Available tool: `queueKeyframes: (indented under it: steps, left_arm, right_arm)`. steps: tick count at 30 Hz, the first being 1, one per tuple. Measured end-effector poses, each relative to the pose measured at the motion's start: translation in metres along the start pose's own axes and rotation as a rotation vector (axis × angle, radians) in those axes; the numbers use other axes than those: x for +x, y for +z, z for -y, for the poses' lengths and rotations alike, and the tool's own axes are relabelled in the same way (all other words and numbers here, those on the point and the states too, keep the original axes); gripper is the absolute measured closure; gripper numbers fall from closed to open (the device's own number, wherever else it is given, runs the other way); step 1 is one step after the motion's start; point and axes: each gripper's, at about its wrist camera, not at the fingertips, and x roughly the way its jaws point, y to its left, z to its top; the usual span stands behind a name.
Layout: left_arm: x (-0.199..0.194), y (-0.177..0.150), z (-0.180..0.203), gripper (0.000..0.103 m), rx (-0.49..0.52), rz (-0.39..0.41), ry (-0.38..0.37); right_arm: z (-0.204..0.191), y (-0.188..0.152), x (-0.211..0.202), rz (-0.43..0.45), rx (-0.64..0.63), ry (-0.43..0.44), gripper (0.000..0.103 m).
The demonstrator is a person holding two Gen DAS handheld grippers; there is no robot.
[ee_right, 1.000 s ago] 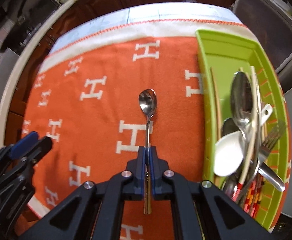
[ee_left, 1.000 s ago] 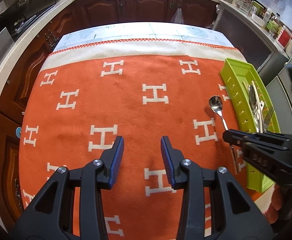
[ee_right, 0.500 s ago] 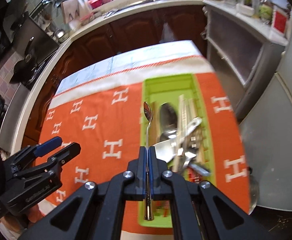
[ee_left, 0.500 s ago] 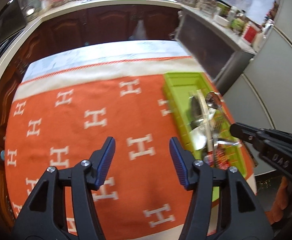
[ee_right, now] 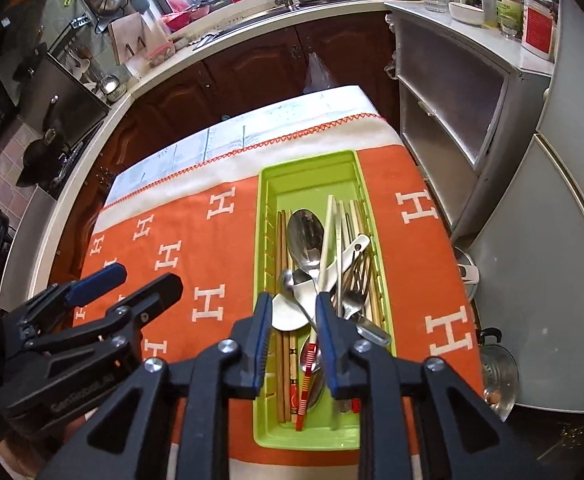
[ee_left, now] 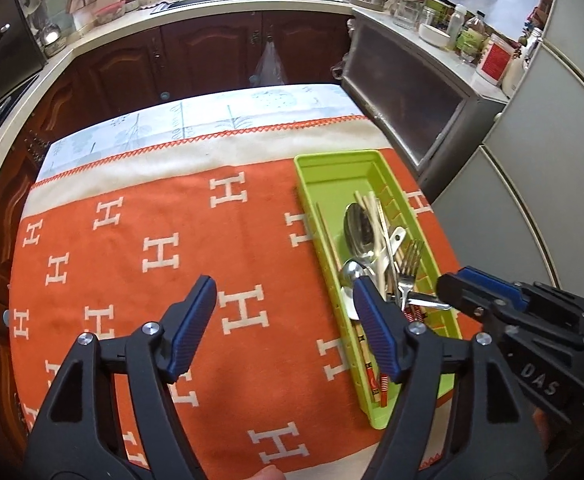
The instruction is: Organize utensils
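I am holding my right tongs (ee_right: 294, 316) over the near end of the green tray (ee_right: 264, 184), and they are standing partly open with nothing in them. My left tongs (ee_left: 284, 320) are hanging wide open over the orange cloth (ee_left: 132, 280), holding nothing too. The spoons (ee_right: 306, 240), the fork (ee_right: 358, 280) and the chopsticks (ee_right: 282, 280) are all lying in the tray in a messy pile, crossing over each other. I am seeing no more utensils on the cloth, so I think the job is almost done. Here is what could go wrong: if I am dropping my right tongs lower, they could bump the pile and knock a spoon out. If I am pulling back too low, a tip could catch the tray's rim, and the light tray could slide off the tabletop, since it is sitting near the edge.
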Motion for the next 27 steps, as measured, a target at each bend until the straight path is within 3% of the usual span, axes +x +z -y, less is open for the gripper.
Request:
queueKeyframes:
  steps: [9, 20, 27]
  left_arm:
    - [-0.012, -0.018, -0.024, 0.035, -0.057, 0.000, 0.048]
    - [-0.067, -0.049, -0.045, 0.034, -0.051, 0.117, 0.160]
    - [-0.097, -0.074, -0.053, 0.029, -0.091, 0.160, 0.193]
  right_arm:
    - [-0.007, -0.010, -0.008, 0.021, -0.010, 0.028, 0.081]
    - [-0.025, -0.029, -0.024, 0.064, -0.043, 0.033, 0.081]
    - [-0.039, -0.049, -0.046, 0.136, -0.068, 0.007, 0.063]
